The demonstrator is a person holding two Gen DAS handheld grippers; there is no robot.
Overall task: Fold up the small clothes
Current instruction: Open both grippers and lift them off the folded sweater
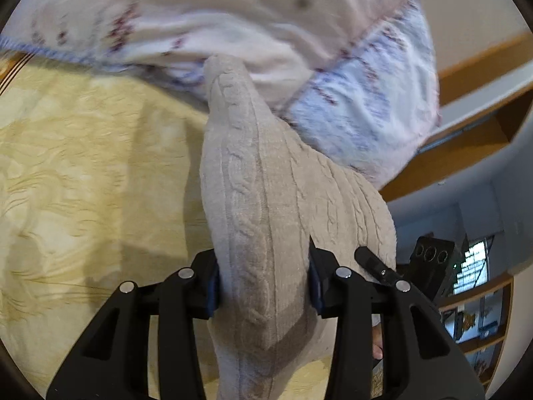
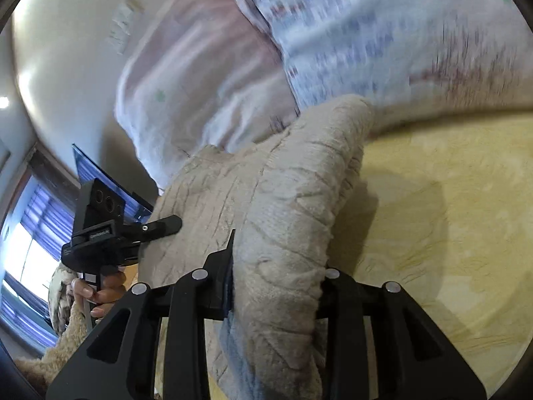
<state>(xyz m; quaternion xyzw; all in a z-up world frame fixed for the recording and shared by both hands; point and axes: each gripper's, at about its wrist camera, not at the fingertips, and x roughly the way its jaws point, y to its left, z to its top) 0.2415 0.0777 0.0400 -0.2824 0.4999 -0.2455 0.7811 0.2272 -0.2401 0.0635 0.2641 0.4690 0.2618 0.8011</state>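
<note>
The left claw (image 1: pixel 265 286) is clenched on a bunched fold of the grey cable-knit garment (image 1: pixel 253 180), its pads pressing the cloth from both sides. The right claw (image 2: pixel 276 291) grips another fold of the same garment (image 2: pixel 266 206); its right pad is buried in the knit. The garment hangs lifted between the two claws, above the yellow bedspread (image 1: pixel 83 166), its far tip near the quilt (image 1: pixel 233 26). To the garment's left in the left view, and to its right in the right view, the bedspread lies bare. Beyond the garment, the pale patterned quilt is smeared by blur, so its print is unreadable. Left of the garment in the right view, a hand (image 2: pixel 100 291) holds the left claw's handle, partly cut off. No writing can be read.
</note>
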